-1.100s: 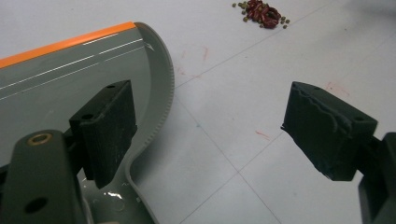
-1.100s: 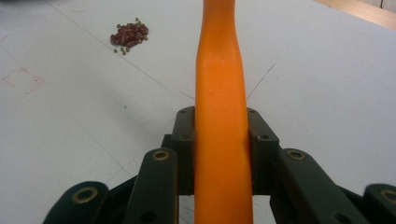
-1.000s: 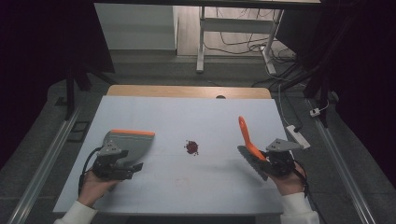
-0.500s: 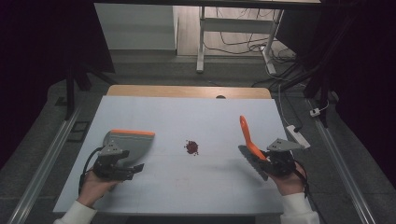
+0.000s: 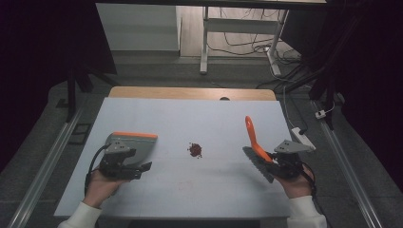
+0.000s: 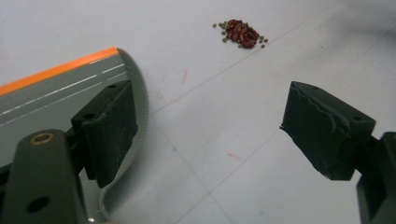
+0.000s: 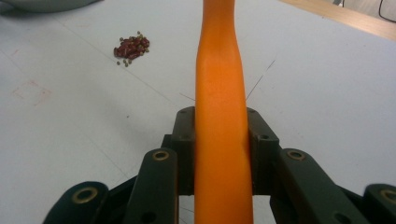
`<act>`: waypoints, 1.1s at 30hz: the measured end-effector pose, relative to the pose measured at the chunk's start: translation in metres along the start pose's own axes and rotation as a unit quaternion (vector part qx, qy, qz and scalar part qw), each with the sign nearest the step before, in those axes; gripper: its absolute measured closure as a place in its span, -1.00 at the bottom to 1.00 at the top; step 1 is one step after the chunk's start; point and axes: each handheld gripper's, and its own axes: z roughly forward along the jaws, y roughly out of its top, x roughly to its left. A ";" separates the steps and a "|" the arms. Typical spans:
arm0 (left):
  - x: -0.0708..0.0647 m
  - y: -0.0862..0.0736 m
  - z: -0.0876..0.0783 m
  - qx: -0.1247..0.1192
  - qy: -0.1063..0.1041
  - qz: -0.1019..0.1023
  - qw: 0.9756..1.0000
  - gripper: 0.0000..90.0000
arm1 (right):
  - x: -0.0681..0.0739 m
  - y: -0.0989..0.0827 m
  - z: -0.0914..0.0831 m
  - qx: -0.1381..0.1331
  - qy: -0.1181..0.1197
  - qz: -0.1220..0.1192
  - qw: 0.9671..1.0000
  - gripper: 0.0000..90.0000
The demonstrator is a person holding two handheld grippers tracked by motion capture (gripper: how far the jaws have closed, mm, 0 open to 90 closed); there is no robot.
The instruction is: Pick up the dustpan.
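Small heap of dark red beans (image 5: 195, 150) lies mid-table between grey orange-edged dustpan (image 5: 133, 144), beside the wide-open left gripper (image 5: 135, 169), and orange plastic brush handle (image 5: 253, 139) clamped by the right gripper (image 5: 272, 159).

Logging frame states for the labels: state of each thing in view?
left gripper: open, holding nothing, beside the dustpan
right gripper: shut on the brush handle
dustpan: flat on the table
brush: held, handle tilted up
beans: small pile, unswept

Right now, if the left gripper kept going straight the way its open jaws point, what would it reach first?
Probably the small pile of beans. The left gripper is open and aims over bare white table toward it, with the grey dustpan beside one jaw, off that line. Depth is hard to judge.
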 end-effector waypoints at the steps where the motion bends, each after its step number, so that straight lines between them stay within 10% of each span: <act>1: 0.000 0.000 0.000 0.000 0.000 0.000 1.000 -0.59 | 0.000 0.000 -0.001 -0.001 -0.001 0.000 1.000 0.56; 11: 0.009 0.001 -0.005 0.033 0.048 -0.038 0.998 -0.55 | 0.002 0.000 -0.001 0.005 -0.004 -0.006 1.000 0.56; 19: 0.030 -0.007 -0.015 0.107 0.078 -0.119 0.984 -0.63 | 0.004 -0.001 0.001 0.011 -0.005 -0.009 1.000 0.56; 33: 0.054 -0.032 -0.007 0.160 0.062 -0.181 0.968 -0.69 | 0.008 -0.003 0.008 0.021 0.003 -0.013 1.000 0.56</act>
